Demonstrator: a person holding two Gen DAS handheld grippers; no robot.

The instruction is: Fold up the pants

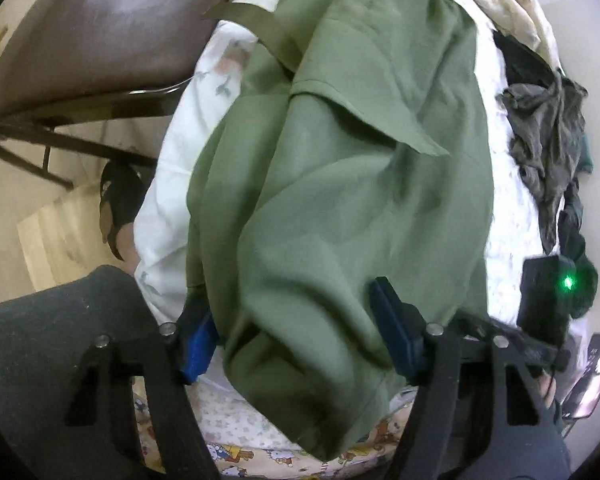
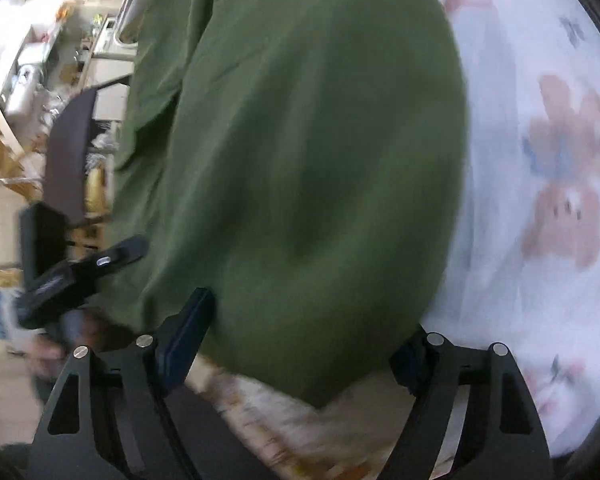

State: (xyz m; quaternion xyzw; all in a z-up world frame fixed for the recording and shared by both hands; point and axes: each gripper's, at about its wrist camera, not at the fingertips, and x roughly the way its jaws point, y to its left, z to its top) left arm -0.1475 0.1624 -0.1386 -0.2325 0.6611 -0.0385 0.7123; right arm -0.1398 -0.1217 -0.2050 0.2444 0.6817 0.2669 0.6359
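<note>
I see the soft, light olive-green cotton pants [image 1: 340,184] filling frame centre, draped over the white floral bedsheet [image 1: 180,140]. My left gripper [image 1: 300,336] and right gripper [image 2: 308,340] both gape wide, straddling cloth unpinched. Limp fabric; I'd pinch the hem edge at lower centre.

Left claw [image 1: 296,332]: occupies the lower part of the left wrist view, pointing steeply downward. Its two blue-padded fingers [image 1: 396,336] stand apart, one at lower left, one at lower right; neither pad presses inward. Right claw [image 2: 304,344]: fills the bottom of the right wrist view, angled downward, jaws spread wide, blue pads well separated. The picture is blurred. Whether either claw's pads touch anything cannot be determined.
</note>
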